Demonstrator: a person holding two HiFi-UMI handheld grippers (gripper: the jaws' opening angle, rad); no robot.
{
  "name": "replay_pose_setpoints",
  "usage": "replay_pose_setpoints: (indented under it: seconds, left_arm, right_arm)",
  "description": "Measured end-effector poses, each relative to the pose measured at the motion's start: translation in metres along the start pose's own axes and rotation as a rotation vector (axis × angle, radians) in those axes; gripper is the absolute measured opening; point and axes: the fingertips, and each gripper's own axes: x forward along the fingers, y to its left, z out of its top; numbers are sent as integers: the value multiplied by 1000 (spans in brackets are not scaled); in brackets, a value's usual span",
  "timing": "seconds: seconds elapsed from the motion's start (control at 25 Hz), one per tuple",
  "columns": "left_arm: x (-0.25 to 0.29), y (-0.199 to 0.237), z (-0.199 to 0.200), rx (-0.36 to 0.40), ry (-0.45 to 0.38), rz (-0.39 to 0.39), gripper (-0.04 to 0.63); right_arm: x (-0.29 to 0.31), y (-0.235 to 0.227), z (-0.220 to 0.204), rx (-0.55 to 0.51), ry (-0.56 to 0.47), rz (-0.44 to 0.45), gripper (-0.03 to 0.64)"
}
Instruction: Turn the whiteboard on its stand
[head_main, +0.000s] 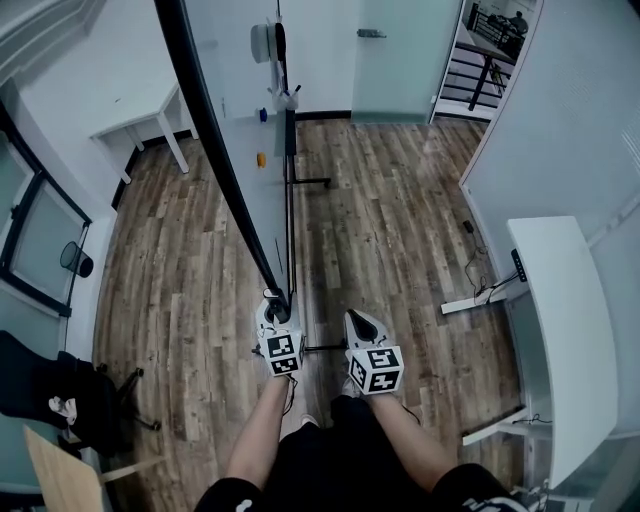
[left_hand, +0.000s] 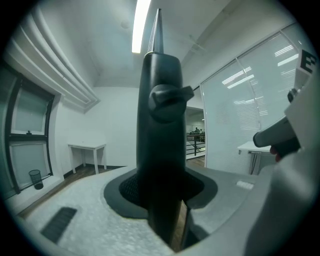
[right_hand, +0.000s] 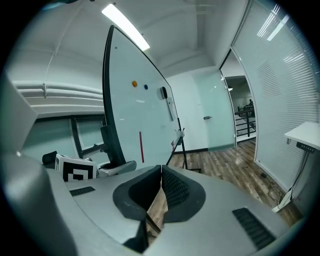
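The whiteboard (head_main: 235, 90) stands on its wheeled stand (head_main: 305, 182), and I look down along its black frame edge (head_main: 215, 140). My left gripper (head_main: 277, 308) is shut on the near end of that frame. In the left gripper view the black frame post (left_hand: 161, 125) fills the gap between the jaws of the left gripper (left_hand: 162, 195). My right gripper (head_main: 358, 322) hangs just right of the board, apart from it, shut with nothing in it. In the right gripper view the tips of the right gripper (right_hand: 161, 172) meet; the whiteboard (right_hand: 137, 110) and the left gripper (right_hand: 107, 167) lie to its left.
A white desk (head_main: 560, 320) runs along the right wall, with cables (head_main: 480, 270) on the floor beside it. At the back left stands a white table (head_main: 135, 120). A black chair (head_main: 50, 390) and a bin (head_main: 75, 260) sit at the left. Wooden floor (head_main: 400, 200) spreads beyond the board.
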Motion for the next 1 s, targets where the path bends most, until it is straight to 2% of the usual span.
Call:
replay_pose_setpoints:
  seconds: [0.48, 1.0]
  left_arm:
    - [-77, -5, -11, -8, 15, -6, 166]
    - [-119, -9, -18, -3, 8, -2, 167]
  right_arm:
    - [-45, 52, -27, 8, 9, -13, 15]
    - [-73, 69, -51, 8, 26, 0, 15]
